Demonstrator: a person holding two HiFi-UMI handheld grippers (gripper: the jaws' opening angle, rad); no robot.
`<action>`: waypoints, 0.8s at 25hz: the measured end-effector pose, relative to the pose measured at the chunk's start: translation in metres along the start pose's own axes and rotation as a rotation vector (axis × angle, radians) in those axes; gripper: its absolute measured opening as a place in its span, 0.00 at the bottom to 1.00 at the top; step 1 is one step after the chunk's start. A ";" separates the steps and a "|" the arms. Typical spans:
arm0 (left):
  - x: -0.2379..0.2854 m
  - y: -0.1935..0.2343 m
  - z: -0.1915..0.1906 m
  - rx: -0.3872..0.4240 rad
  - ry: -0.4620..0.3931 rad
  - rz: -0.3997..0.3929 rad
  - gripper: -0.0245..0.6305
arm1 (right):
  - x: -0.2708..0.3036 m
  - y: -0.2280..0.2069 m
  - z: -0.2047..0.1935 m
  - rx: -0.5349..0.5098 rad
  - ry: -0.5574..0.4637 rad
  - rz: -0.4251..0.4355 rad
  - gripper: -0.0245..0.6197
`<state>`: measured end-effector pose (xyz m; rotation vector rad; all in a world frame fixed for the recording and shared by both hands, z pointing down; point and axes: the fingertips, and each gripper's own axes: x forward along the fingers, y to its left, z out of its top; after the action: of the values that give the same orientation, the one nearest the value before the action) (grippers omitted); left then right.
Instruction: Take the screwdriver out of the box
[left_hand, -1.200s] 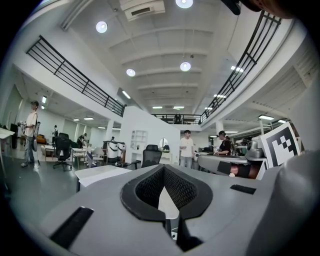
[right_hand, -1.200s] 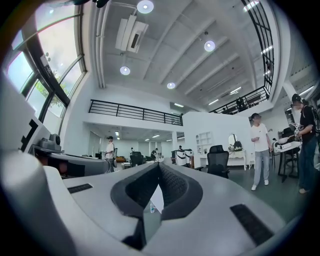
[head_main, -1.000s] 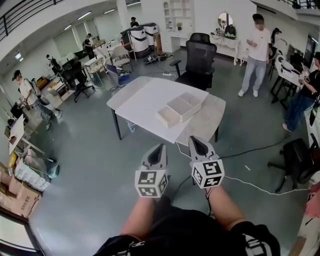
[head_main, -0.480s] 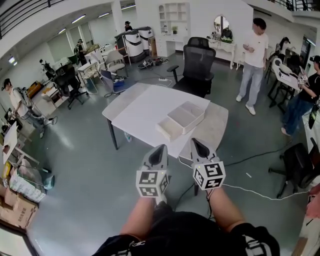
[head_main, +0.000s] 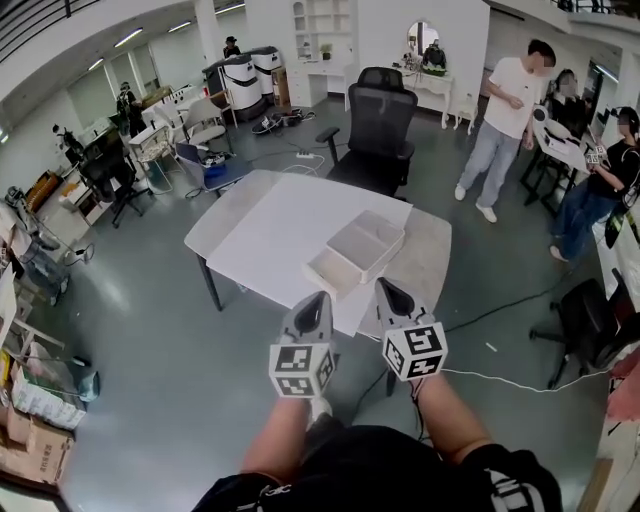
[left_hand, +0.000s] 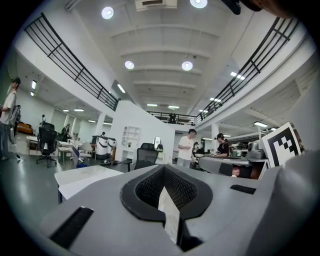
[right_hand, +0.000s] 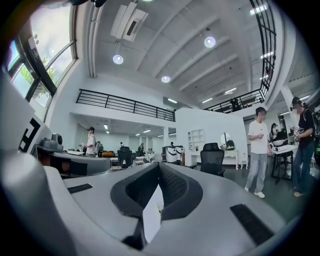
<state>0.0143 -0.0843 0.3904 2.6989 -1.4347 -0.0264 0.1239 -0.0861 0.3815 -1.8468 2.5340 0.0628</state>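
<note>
Standing on a glossy grey floor (head_main: 150, 370) in a large open hall, a pale tabletop (head_main: 222, 212) with rounded corners and dark legs sits ahead of the person, well apart from both grippers. A big white sheet (head_main: 285, 225) lies skewed across it and overhangs the near edge. On the sheet's right part rests a shallow white box (head_main: 368, 240), open at the top, with a second white piece (head_main: 330, 272), a lid or a tray, touching its near-left end.

A black office chair (head_main: 380, 125) stands just behind the tabletop. To the right a person in a white shirt (head_main: 503, 125) stands near other people at desks. More desks, chairs and white machines fill the far left, and a white cable (head_main: 520, 380) runs over the floor at the right. The gripper views show a railed mezzanine and round ceiling lights overhead.

The left tongs (head_main: 318, 297) and the right tongs (head_main: 383, 286) are held side by side in the air above the floor, pointing towards the tabletop. In each gripper's own view the tongs are pressed together at the tips with nothing pinched between them.

The screwdriver cannot be made out: the box's inside is too small and pale to read from here. The person's arms are cut off at the bottom edge.
</note>
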 end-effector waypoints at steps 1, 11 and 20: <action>0.005 0.004 -0.002 -0.004 0.008 -0.004 0.06 | 0.006 -0.001 -0.001 0.001 0.007 -0.002 0.06; 0.072 0.089 0.013 -0.012 0.032 -0.038 0.06 | 0.110 0.001 0.002 0.006 0.032 -0.032 0.06; 0.130 0.156 0.013 -0.016 0.060 -0.090 0.06 | 0.186 -0.006 -0.018 0.029 0.077 -0.098 0.06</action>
<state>-0.0425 -0.2794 0.3933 2.7251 -1.2908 0.0370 0.0730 -0.2653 0.3942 -1.9972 2.4733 -0.0469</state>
